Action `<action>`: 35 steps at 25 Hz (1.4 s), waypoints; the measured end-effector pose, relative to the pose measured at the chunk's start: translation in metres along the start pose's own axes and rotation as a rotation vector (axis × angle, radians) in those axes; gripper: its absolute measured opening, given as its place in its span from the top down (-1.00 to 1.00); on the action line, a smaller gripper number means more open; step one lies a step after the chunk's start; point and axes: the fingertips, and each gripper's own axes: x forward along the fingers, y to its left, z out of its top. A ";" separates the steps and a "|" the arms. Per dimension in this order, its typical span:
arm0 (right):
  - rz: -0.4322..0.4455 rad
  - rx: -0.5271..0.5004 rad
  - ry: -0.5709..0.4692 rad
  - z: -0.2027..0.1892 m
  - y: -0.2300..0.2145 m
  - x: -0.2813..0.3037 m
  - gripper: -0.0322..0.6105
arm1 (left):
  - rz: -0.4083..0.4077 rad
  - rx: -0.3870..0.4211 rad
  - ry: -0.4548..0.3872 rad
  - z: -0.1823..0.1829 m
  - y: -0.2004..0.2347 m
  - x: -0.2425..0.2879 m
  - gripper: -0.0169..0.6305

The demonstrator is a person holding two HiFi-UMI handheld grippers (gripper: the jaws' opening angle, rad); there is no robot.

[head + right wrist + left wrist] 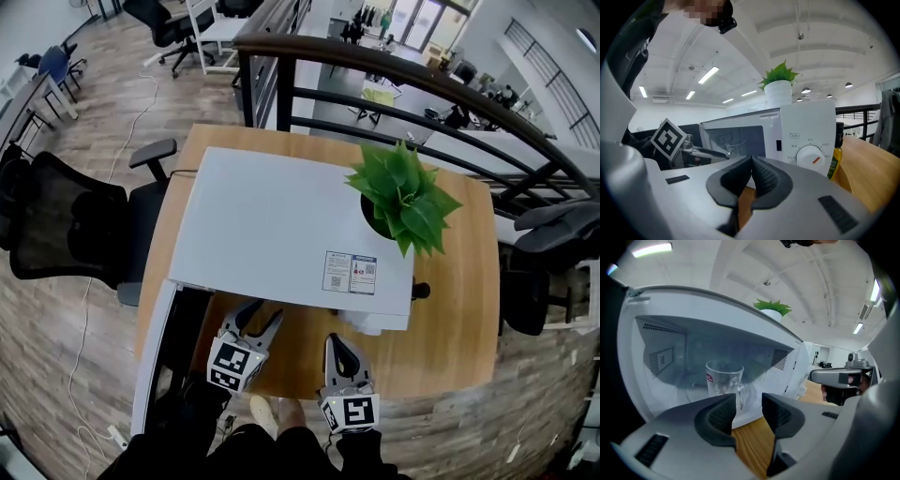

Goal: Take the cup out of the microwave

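Observation:
A clear glass cup (723,380) with a handle and a small red label stands upright inside the white microwave (281,225), whose door (155,356) hangs open at the left. My left gripper (749,401) is open in front of the cavity, the cup just beyond its fingertips and nothing between the jaws. In the head view the left gripper (265,312) points at the microwave's front edge. My right gripper (336,340) is to its right, shut and empty (752,164), facing the control panel with the dial (812,158). The cup (730,149) also shows faintly in the right gripper view.
The microwave stands on a wooden table (450,309). A potted green plant (403,197) sits on the microwave's top right corner. A yellow bottle (836,161) stands beside the microwave's right side. Office chairs flank the table, and a dark railing runs behind it.

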 end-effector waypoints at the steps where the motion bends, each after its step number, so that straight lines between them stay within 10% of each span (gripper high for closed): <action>1: -0.001 0.004 0.002 -0.001 -0.001 0.000 0.85 | 0.000 0.003 0.003 -0.001 0.000 0.004 0.40; 35: -0.022 0.047 0.051 -0.017 -0.031 -0.004 0.85 | -0.094 0.075 -0.079 0.016 -0.016 0.051 0.87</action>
